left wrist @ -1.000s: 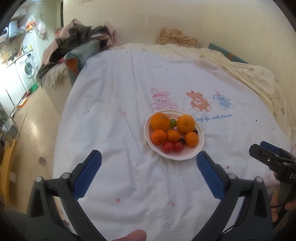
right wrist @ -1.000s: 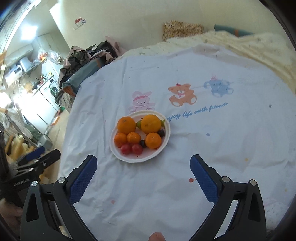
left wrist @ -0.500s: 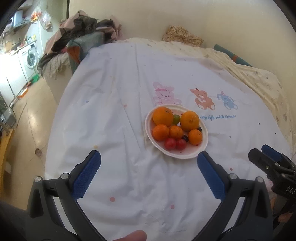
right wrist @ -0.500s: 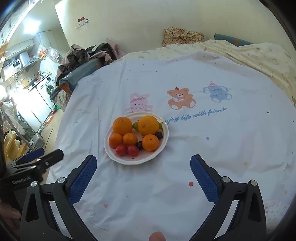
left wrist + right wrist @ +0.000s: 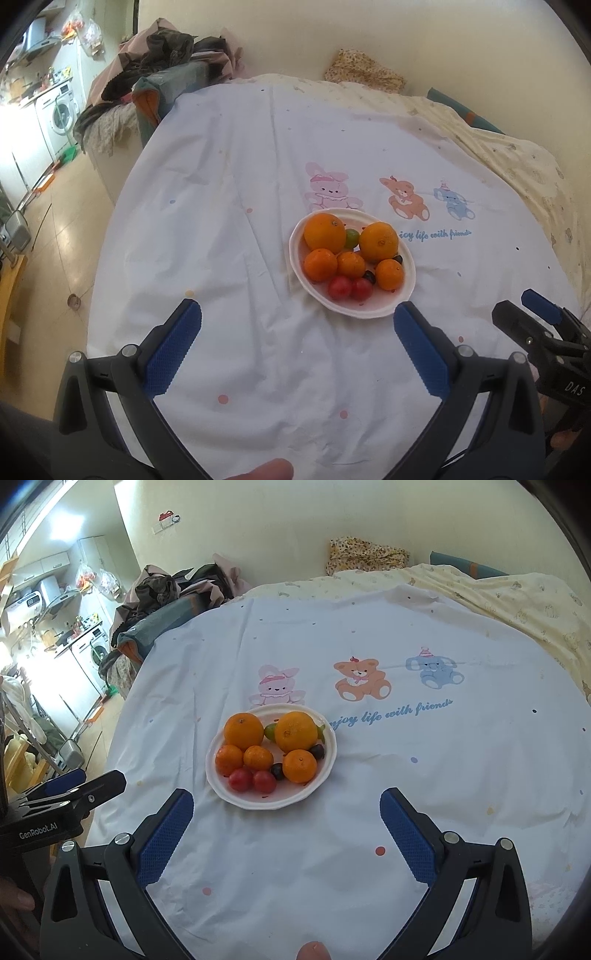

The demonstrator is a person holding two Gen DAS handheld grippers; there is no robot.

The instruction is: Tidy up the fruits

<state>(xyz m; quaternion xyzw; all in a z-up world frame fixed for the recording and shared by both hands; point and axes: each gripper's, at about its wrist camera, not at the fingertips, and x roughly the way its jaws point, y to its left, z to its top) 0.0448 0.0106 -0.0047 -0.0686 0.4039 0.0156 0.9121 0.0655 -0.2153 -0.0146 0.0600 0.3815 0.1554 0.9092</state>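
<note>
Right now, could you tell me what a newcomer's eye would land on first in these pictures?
First, the white plate heaped with oranges and cherry tomatoes, mid-sheet. Just behind it, the printed cartoon rabbit, bear and elephant. In the foreground, the right gripper and left gripper hover open, holding nothing.

Black tool (image 5: pixel 297 325) frames, blue ribbed pads (image 5: pixel 166 836), silver screws, white lettering.

White plate (image 5: pixel 328 766), orange oranges (image 5: pixel 295 731), red tomatoes (image 5: pixel 241 779), white sheet (image 5: pixel 443 775) (pink rabbit, orange bear, blue elephant), blue-padded black claws.
</note>
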